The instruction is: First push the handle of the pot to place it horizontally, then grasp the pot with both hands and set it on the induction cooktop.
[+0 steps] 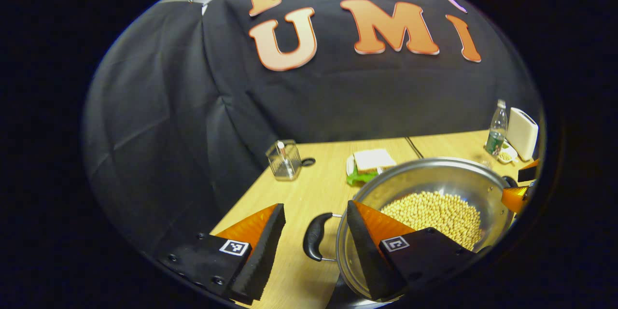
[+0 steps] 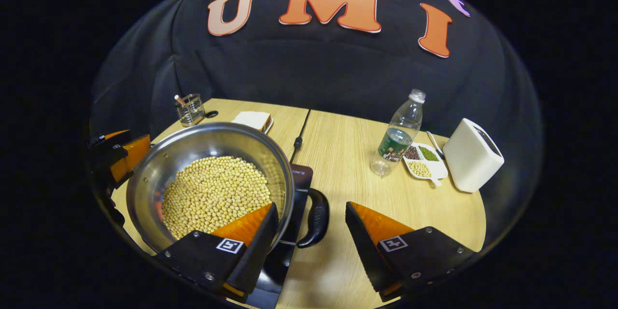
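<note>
Nearest to the camera in the left gripper view, the left gripper (image 1: 314, 236) is seen at the bottom of the frame, its two orange fingers with black pads spread wide and grasping nothing. Between them, at lower centre, lies a curved black side handle (image 1: 314, 237) of the round stainless-steel pot (image 1: 434, 174) filled with pale yellow soybeans (image 1: 437, 215). The handle's long axis runs roughly parallel to the finger pads, and it is touched by neither finger, as far as can be judged. The right finger of this gripper stands over the pot rim.

In the right gripper view, the right gripper (image 2: 311, 231) is likewise released, at the bottom of the frame. The opposite black handle (image 2: 314, 219) is seen between its fingers, nearer to the left finger, which overlaps the rim. The pot fills the lower left of this frame, and under its right edge the black glass induction cooktop (image 2: 301, 176) is seen on the light wooden table (image 2: 347, 154). Whether the pot rests on it already cannot be told.

Each gripper is judged to be placed at its own handle, so each handle would be reached by closing or a short advance.
</note>
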Demonstrator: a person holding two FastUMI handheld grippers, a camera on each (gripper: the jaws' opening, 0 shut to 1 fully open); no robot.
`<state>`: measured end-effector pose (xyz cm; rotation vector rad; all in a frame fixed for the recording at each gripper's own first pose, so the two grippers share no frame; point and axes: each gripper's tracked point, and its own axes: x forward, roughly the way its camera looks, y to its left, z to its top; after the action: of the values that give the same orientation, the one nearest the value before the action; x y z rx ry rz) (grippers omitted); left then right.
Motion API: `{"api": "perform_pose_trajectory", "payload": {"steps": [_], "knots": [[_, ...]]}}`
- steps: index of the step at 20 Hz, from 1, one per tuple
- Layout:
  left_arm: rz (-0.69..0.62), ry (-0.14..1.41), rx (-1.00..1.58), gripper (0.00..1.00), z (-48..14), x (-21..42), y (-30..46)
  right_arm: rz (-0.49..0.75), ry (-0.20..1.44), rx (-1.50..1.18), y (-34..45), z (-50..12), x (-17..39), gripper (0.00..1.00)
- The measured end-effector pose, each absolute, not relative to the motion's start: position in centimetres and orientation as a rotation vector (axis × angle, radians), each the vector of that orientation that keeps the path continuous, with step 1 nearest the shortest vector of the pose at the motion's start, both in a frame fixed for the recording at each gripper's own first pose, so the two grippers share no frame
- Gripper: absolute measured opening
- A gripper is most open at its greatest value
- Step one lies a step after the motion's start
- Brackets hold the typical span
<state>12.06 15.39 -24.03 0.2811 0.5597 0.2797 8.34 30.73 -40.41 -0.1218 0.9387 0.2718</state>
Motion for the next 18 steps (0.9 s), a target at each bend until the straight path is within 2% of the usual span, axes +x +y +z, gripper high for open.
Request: {"api": "perform_pose_trajectory", "payload": {"steps": [2,3,4,5,6,8,10,15,18], "knots": [[0.256,0.455,0.272,0.78,-19.9,12.0,13.3,0.269,0.861,-0.104,29.8,-37.8,9.0,0.88],[0.25,0.404,0.272,0.87,-17.8,11.9,12.3,0.271,0.819,-0.098,29.2,-36.1,9.3,0.88],[0.241,0.361,0.27,0.91,-15.8,11.7,11.2,0.275,0.777,-0.091,28.7,-34.3,9.6,0.88],[0.226,0.325,0.265,0.85,-14.0,11.2,10.0,0.283,0.733,-0.082,28.3,-32.2,9.5,0.88],[0.205,0.288,0.261,0.94,-12.1,10.9,8.6,0.292,0.685,-0.075,27.8,-30.2,9.4,0.88],[0.175,0.201,0.27,0.94,-8.1,10.1,6.6,0.317,0.585,-0.078,26.8,-26.3,9.3,0.88],[0.152,0.123,0.268,1.0,-4.4,8.9,4.6,0.325,0.497,-0.085,25.4,-23.3,9.1,0.89],[0.051,0.046,0.178,1.0,1.3,6.5,-0.2,0.301,0.303,-0.073,20.7,-16.0,8.9,0.92],[0.075,0.018,0.16,1.0,3.6,5.0,0.1,0.234,0.191,-0.112,16.0,-12.1,8.9,0.93]]}}
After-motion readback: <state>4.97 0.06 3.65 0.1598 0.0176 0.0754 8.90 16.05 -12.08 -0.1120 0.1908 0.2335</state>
